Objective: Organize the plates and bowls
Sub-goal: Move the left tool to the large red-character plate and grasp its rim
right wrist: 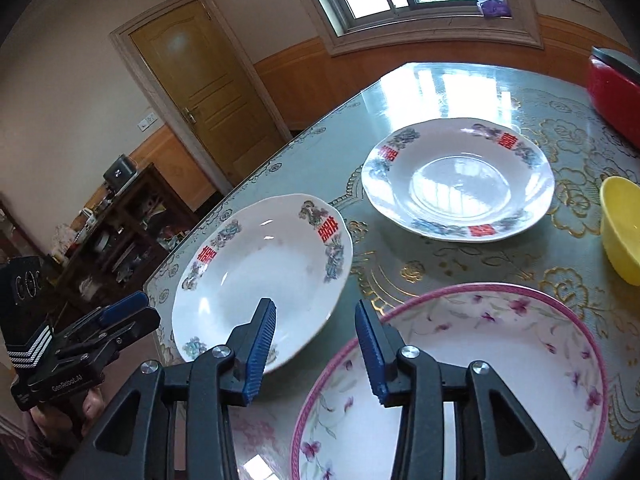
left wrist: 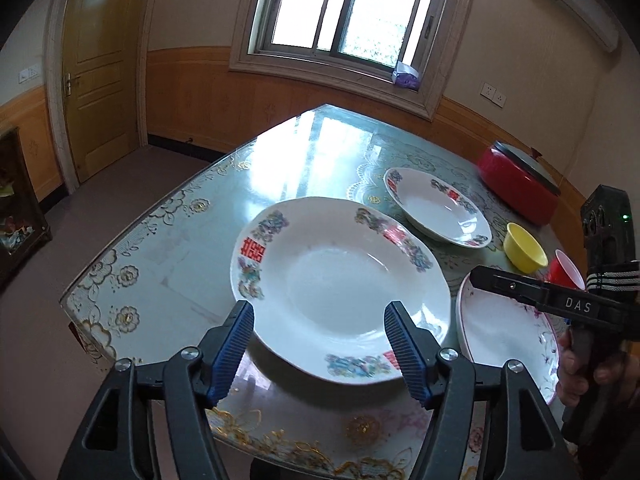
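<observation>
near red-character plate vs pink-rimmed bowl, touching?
Apart. The right wrist view shows a strip of patterned tablecloth between the near plate and the pink-rimmed bowl, though the right claw hides the closest stretch.

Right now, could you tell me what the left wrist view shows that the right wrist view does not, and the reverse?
Only the left wrist view shows the red cup beside the yellow bowl, and the right gripper from the side.

Only the right wrist view shows the dark shelf by the wall, and the left gripper from the side.

Both show the near plate, the far plate, the pink-rimmed plate, the yellow bowl, the red pot and the door.
</observation>
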Motion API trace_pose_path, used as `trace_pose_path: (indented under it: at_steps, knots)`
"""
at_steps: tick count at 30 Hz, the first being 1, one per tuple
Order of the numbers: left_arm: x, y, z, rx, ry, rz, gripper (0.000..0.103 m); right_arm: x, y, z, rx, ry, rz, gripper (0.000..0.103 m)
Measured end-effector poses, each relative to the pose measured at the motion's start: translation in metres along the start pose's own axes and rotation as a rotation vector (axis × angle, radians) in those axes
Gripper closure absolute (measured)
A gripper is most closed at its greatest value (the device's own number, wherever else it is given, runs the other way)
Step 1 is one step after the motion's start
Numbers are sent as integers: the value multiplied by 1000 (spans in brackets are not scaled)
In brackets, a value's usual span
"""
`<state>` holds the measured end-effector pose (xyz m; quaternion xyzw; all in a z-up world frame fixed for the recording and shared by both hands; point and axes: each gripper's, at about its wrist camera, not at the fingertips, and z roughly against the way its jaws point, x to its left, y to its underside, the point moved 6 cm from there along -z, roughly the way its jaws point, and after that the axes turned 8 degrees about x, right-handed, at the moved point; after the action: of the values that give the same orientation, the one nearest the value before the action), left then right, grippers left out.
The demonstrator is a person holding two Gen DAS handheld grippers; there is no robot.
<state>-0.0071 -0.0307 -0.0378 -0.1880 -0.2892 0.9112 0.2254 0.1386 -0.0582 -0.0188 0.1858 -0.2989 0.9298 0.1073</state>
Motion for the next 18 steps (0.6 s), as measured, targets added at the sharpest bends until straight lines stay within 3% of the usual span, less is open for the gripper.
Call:
trace_pose_path:
  at_steps: [9, 12, 18]
  knots:
    - [48, -22, -32, 51, 46, 91, 34, -11, -24, -43, 45, 84, -58, 56]
    - [57, -31, -44, 64, 27, 79, 34, -14, -28, -54, 64, 86, -66, 56]
    - [61, -39, -70, 116, 90, 52, 36, -14, -31, -76, 104, 69, -81, 56]
